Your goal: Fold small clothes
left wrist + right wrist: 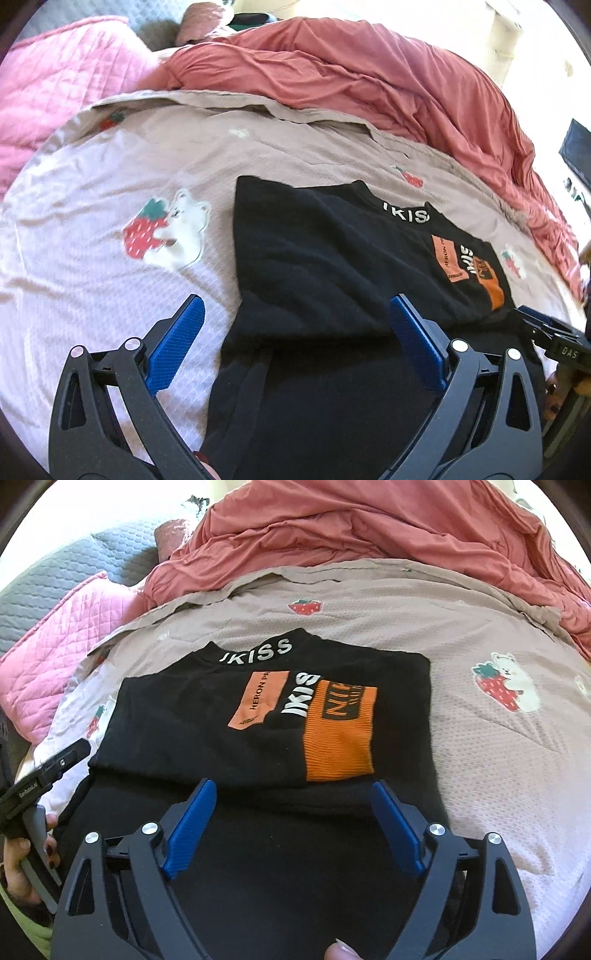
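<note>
A black shirt with orange patches and white "IKISS" lettering lies flat on a beige strawberry-print sheet, collar pointing away from me. In the right wrist view the printed part of the shirt ends in a fold line, with a plain black layer nearer the camera. My left gripper stands open over the shirt's left edge, one blue pad over the sheet and the other over the black cloth. My right gripper is open above the fold line. No cloth sits between either pair of pads.
A bunched salmon-red duvet lies along the far side of the sheet. A pink quilted blanket and a grey quilted cover lie at the far left. A hand grips the left tool's handle at the edge.
</note>
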Demonstrator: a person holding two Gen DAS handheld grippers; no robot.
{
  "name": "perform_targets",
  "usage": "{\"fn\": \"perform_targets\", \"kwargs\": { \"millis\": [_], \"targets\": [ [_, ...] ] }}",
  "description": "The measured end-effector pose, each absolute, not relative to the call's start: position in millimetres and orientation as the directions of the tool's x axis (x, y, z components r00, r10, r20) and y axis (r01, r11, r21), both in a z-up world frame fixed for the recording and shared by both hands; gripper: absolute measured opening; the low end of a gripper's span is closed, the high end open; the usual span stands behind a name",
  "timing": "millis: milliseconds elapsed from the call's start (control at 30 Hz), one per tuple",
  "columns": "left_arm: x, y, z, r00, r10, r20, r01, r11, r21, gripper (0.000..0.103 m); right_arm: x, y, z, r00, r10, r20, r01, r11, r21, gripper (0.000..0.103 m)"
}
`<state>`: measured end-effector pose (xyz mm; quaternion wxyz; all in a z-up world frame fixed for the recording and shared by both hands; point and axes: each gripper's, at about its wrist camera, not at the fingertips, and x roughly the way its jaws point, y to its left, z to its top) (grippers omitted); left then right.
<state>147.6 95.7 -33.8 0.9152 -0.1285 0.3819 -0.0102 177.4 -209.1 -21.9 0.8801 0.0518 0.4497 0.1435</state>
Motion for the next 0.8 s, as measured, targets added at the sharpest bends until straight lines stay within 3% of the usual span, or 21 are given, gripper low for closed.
{"fn": "perform_targets", "kwargs": {
  "millis": [800],
  "targets": [
    [72.3, 127.2, -27.9, 0.699, -0.057, -0.713, -0.180, 0.951, -0.253, 0.093, 114.0, -254.7, 6.3, 0.585, 0.313, -0.748, -0.202, 0.950, 0.240, 0.085]
  ]
}}
